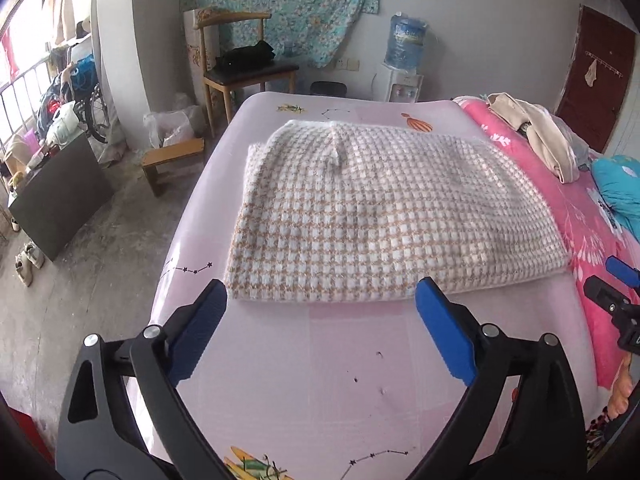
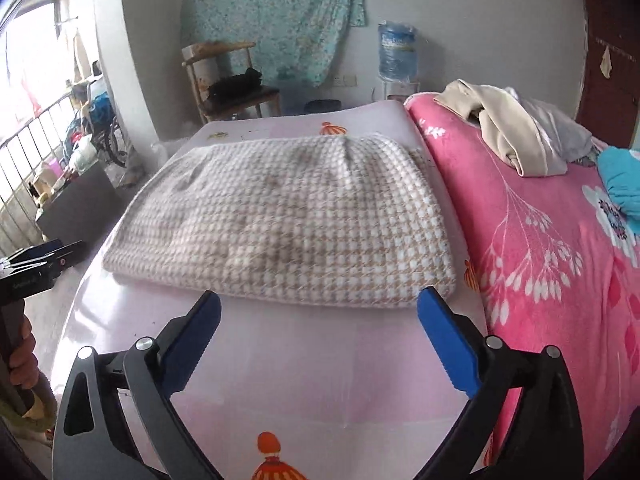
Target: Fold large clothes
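A tan-and-white houndstooth knit garment [image 1: 384, 216] [image 2: 288, 220] lies folded into a flat rectangle on the pale pink mat [image 1: 320, 360] [image 2: 312, 368]. My left gripper [image 1: 320, 290] stands open just short of the fold's near edge, with nothing between its blue pads. My right gripper [image 2: 318, 298] is open too, close to the near right corner of the fold, and it holds nothing. At the right edge of the left wrist view the right gripper [image 1: 616, 280] shows from the side. The left gripper [image 2: 44, 258] shows at the left edge of the right wrist view, with a hand [image 2: 24, 356] below it.
A pink flowered blanket [image 2: 540, 240] covers the bed to the right, with a beige garment [image 2: 508, 132] and a teal one [image 2: 620, 184] heaped on it. Beyond the mat stand a wooden chair [image 1: 244, 68], a water dispenser [image 1: 404, 64], a low stool [image 1: 172, 160] and a dark board [image 1: 60, 196].
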The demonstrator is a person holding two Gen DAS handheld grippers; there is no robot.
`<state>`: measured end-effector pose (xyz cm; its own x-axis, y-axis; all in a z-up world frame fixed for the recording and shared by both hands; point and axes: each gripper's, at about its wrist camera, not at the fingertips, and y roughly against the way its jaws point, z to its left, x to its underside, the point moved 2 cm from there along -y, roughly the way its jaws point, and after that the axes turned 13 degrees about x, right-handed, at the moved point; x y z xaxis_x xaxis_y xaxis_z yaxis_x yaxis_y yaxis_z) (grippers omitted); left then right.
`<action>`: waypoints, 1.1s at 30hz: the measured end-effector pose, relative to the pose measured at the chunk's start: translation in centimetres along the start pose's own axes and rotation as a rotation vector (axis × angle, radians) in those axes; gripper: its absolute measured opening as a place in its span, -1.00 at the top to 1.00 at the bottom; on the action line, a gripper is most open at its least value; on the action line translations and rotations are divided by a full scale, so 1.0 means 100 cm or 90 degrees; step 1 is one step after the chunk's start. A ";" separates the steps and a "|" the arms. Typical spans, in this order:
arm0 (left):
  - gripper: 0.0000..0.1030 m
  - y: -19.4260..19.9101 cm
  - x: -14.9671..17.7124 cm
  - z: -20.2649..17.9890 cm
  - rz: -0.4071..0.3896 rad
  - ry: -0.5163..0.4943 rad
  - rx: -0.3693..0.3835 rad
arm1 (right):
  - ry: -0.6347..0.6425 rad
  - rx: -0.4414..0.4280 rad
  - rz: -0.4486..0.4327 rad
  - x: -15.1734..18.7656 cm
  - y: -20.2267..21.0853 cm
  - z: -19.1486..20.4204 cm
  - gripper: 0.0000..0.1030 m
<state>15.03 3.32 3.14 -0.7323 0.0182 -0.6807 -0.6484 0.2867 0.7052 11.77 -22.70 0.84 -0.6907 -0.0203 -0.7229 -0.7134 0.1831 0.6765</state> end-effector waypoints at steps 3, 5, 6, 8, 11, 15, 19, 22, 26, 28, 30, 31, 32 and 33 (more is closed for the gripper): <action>-0.84 0.010 0.004 -0.016 -0.003 -0.023 -0.005 | 0.021 0.057 -0.021 0.002 0.017 0.016 -0.88; -0.84 0.014 0.007 -0.025 -0.007 -0.043 -0.032 | 0.035 0.078 -0.037 0.002 0.027 0.023 -0.88; -0.84 0.014 0.008 -0.029 -0.006 -0.053 -0.048 | 0.038 0.082 -0.045 0.000 0.030 0.026 -0.88; -0.84 0.014 0.010 -0.035 -0.006 -0.068 -0.054 | 0.035 0.082 -0.049 -0.002 0.036 0.031 -0.88; -0.84 0.012 0.012 -0.040 0.003 -0.075 -0.057 | 0.014 0.064 -0.038 -0.005 0.039 0.033 -0.88; -0.84 0.006 0.018 -0.040 0.022 -0.053 -0.065 | 0.002 0.050 -0.011 -0.003 0.036 0.037 -0.88; -0.84 0.000 0.022 -0.039 0.035 -0.041 -0.081 | 0.006 0.055 0.020 0.004 0.027 0.041 -0.88; -0.84 -0.003 0.022 -0.035 0.042 -0.018 -0.084 | 0.003 0.051 0.032 0.006 0.023 0.042 -0.88; -0.84 -0.006 0.022 -0.030 0.049 0.009 -0.080 | 0.007 0.055 0.046 0.007 0.018 0.043 -0.88; -0.84 -0.007 0.023 -0.030 0.052 0.010 -0.083 | 0.011 0.055 0.051 0.008 0.016 0.045 -0.88; -0.84 -0.007 0.023 -0.029 0.056 0.013 -0.080 | 0.013 0.055 0.054 0.008 0.015 0.046 -0.88; -0.84 -0.008 0.024 -0.029 0.059 0.017 -0.077 | 0.013 0.055 0.056 0.008 0.014 0.046 -0.88; -0.84 -0.009 0.024 -0.029 0.061 0.019 -0.076 | 0.013 0.054 0.057 0.008 0.014 0.047 -0.88; -0.84 -0.010 0.024 -0.029 0.063 0.021 -0.076 | 0.014 0.054 0.058 0.008 0.014 0.047 -0.88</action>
<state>13.32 0.30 1.41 -0.7994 0.0090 -0.6007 -0.5910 0.1683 0.7889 10.82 -17.86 0.56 -0.7551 -0.0216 -0.6553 -0.6358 0.2682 0.7238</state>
